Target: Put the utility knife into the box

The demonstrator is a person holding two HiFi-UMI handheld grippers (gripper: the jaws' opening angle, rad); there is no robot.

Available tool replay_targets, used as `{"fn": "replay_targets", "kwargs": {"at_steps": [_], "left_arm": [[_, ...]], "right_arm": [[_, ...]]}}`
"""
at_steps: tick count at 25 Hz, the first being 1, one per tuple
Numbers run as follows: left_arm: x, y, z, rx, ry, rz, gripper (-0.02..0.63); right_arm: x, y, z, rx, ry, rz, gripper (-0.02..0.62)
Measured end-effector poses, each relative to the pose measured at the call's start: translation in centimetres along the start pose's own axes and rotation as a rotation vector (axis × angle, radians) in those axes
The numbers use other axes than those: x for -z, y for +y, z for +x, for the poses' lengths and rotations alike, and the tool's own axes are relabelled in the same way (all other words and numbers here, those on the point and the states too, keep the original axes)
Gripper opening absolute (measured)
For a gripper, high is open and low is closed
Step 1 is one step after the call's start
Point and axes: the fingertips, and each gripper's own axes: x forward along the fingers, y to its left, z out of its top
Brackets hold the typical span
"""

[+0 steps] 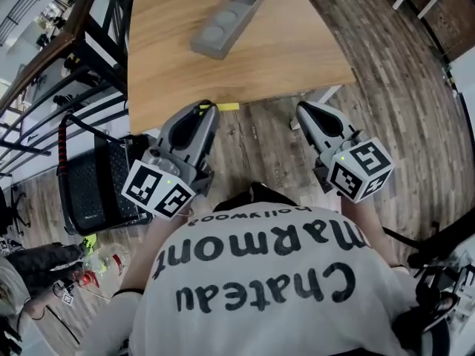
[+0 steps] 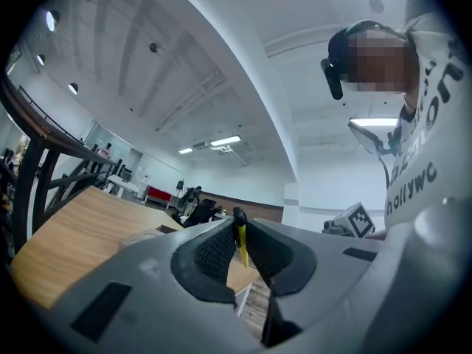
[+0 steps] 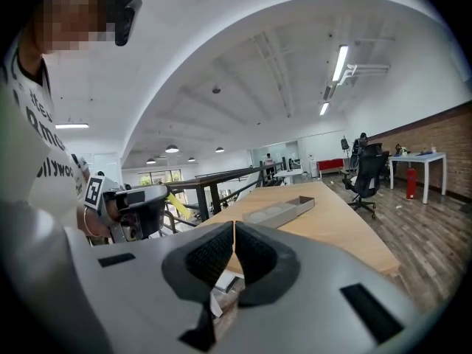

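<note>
Left hand-held gripper [image 2: 240, 226] first: jaws nearly together and clamped on the utility knife [image 2: 240, 248], a thin yellow strip pinched between the ribbed black pads [image 2: 214, 253] and poking out past the tips. Looking down from my head, that yellow end sticks out sideways toward my right and shows right at the counter's [image 1: 297, 50] near edge, with wooden floor [image 1: 252, 147] under both my hands.

Over to the right hand-held gripper [image 3: 233, 231]: jaws pressed together, nothing between them. It hangs beside the left one, short of the near edge, not far from the counter's near right corner.

And the box [image 1: 230, 19]: grey, long, open-topped, with round recesses inside. It lies at a slant on the counter, well back from the near edge and well apart from both sets of tips. The knife is outside it, in my left grip.
</note>
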Motion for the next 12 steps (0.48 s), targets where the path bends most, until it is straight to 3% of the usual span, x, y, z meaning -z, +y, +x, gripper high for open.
{"fn": "replay_targets", "kwargs": {"at_steps": [12], "left_arm": [[0.7,-0.5,4.4,-0.04,-0.026,0.015,0.044]], "right_arm": [[-0.1,-4.5,0.4,-0.052,0.022,-0.025,0.012]]}}
